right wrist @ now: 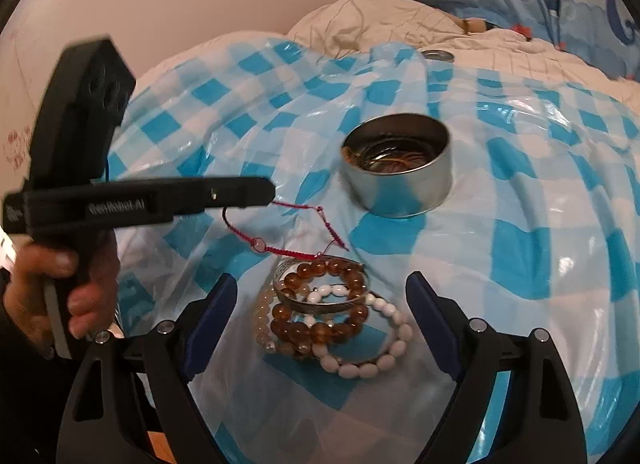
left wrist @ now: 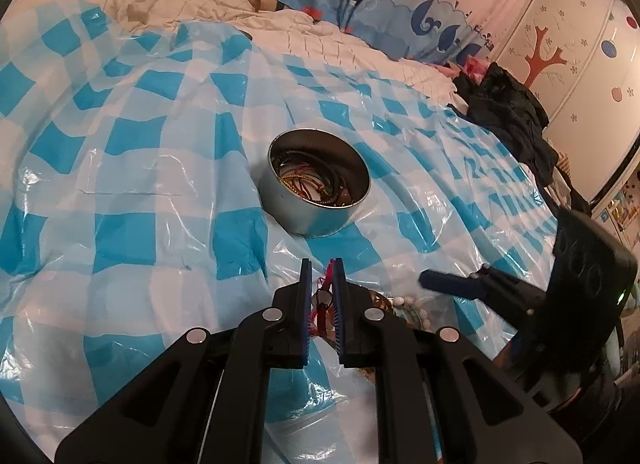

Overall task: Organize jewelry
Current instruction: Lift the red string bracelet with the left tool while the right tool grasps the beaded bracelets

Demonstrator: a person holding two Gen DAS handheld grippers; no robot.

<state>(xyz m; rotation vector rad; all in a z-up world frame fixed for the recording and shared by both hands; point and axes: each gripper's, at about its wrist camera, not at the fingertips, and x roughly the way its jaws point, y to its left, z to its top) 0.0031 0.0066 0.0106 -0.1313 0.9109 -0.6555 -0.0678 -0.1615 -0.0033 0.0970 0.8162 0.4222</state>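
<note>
Left claw (left wrist: 322, 284) is pinched shut on your red cord bracelet (right wrist: 304, 232), which dangles limp and light over the checked sheet (right wrist: 520, 232) short of the tin (right wrist: 400, 179). Right claw (right wrist: 322, 306) gapes empty over the bead bracelets (right wrist: 320, 316). Expect those rigid, heavier, slippery; grip across one bead strand.

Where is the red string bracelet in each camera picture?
Left wrist view: the red string bracelet sits low in the middle, pinched between the left gripper fingers.
Right wrist view: it hangs left of centre, from that gripper's tip.
Shared landmark: the round metal tin.

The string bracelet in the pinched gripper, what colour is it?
Red string bracelet, with a pale bead; clearest in the right wrist view.
</note>
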